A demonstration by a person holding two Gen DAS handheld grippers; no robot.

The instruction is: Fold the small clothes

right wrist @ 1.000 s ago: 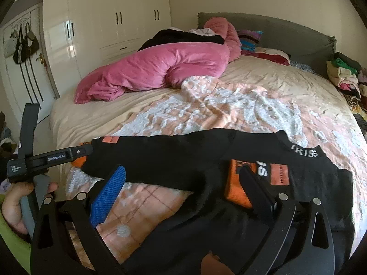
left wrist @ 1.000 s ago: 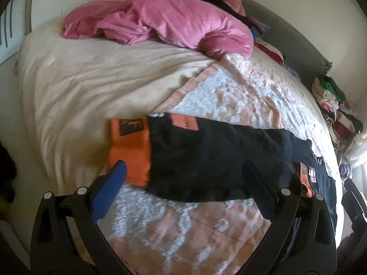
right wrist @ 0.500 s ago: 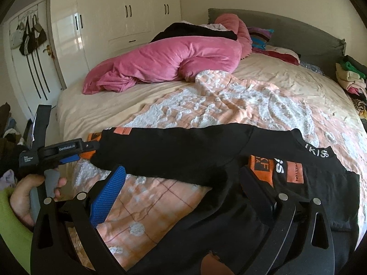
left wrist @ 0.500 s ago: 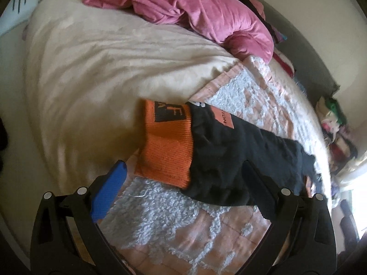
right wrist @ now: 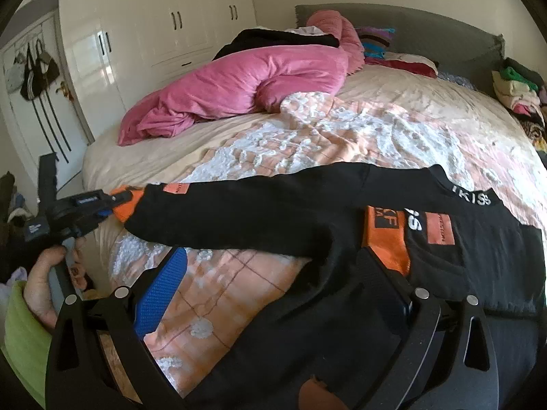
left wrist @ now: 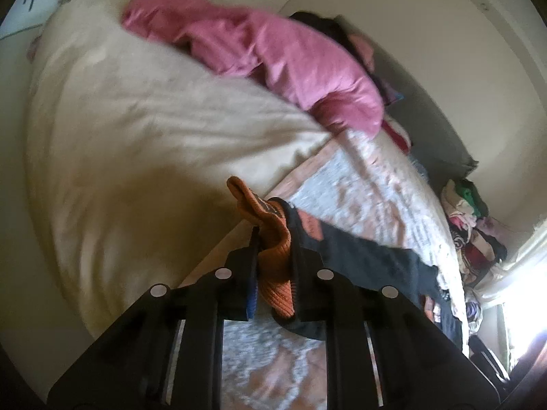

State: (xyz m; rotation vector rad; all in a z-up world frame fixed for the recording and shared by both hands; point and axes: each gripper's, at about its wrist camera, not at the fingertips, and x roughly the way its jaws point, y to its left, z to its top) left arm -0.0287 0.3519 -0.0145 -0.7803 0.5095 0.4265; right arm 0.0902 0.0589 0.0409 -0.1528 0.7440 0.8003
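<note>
Ribbed knit orange cuff point(left wrist: 273, 256), matt black cloth sleeve point(right wrist: 256, 212), glossy wardrobe point(right wrist: 154, 34).

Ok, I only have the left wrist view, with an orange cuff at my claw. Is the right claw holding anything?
Observer: No. The right claw is open over the black top, gripping nothing.
Operator: Where's the other sleeve?
Observer: Already folded in; the folded cuff lies on the chest below the collar.
Operator: And my sleeve?
Observer: The long sleeve lies stretched straight across the blanket to your left claw, whose jaws are closing with the sleeve's cuff end between them.
</note>
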